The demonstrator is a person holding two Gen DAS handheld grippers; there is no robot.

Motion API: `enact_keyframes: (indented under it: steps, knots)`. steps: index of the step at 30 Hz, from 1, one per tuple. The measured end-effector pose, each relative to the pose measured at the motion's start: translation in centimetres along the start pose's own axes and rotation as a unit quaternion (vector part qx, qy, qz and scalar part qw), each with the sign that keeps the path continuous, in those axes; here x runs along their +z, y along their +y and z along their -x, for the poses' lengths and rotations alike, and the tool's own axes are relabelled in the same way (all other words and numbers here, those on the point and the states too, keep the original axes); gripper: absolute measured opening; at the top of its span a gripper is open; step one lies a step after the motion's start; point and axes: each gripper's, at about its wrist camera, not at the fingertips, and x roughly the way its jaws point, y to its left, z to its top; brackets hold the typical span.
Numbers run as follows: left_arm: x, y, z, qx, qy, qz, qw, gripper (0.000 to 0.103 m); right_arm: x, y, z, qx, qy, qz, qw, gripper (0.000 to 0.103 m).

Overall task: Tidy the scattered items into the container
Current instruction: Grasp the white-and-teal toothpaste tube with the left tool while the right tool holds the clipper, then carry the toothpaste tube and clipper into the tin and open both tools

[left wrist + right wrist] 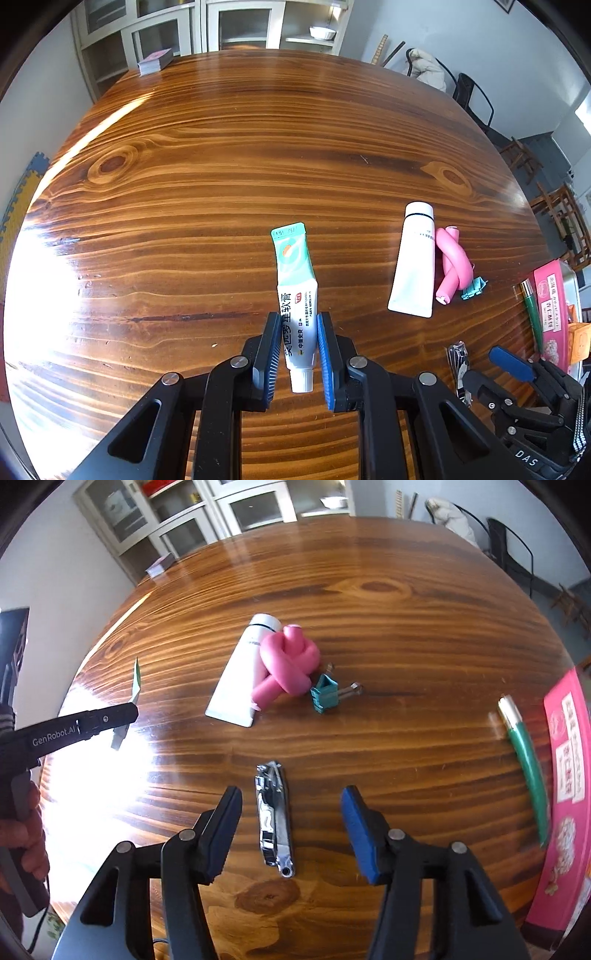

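My left gripper [297, 317] is shut on a green-and-white ointment tube [295, 291], held above the wooden table [207, 192]; from the right wrist view the tube [136, 681] shows edge-on in the left gripper [125, 710]. My right gripper [290, 794] is open and straddles a metal nail clipper [274, 818] lying on the table; the clipper also shows in the left wrist view [459, 363]. A white tube [242, 672], a knotted pink foam piece [288, 662], a teal binder clip [325, 694] and a green pen [526, 760] lie on the table. The container [565, 801] with a pink box sits at the right edge.
A deck of cards [155, 61] lies at the far left corner of the table. Cabinets [229, 26] and chairs [474, 98] stand beyond the table. Bright glare covers the table's left side.
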Motion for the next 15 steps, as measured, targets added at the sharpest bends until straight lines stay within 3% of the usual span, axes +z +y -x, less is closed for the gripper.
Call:
enact_keyframes:
  steps: [4,6,7,10,15]
  knots:
    - [0.1,-0.2,0.4,0.000,-0.005,0.001,1.0000,0.021,0.2,1.1,-0.9,-0.014,-0.002,0.024,1.000,0.057]
    - [0.0,-0.3,0.6,0.000,-0.006,0.001,1.0000,0.021,0.2,1.8,-1.6,-0.029,0.001,0.044,0.999,0.045]
    - [0.0,-0.4,0.7,0.000,-0.006,0.001,1.0000,0.021,0.0,2.2,-2.0,-0.043,0.000,0.060,0.997,0.044]
    - [-0.2,-0.7,1.1,-0.003,-0.006,0.004,1.0000,0.021,-0.3,3.0,-1.9,-0.064,-0.011,0.094,0.993,0.019]
    - [-0.6,-1.3,2.4,-0.010,-0.013,0.007,0.9998,0.021,-0.9,0.7,-0.5,-0.028,-0.004,0.028,0.999,0.018]
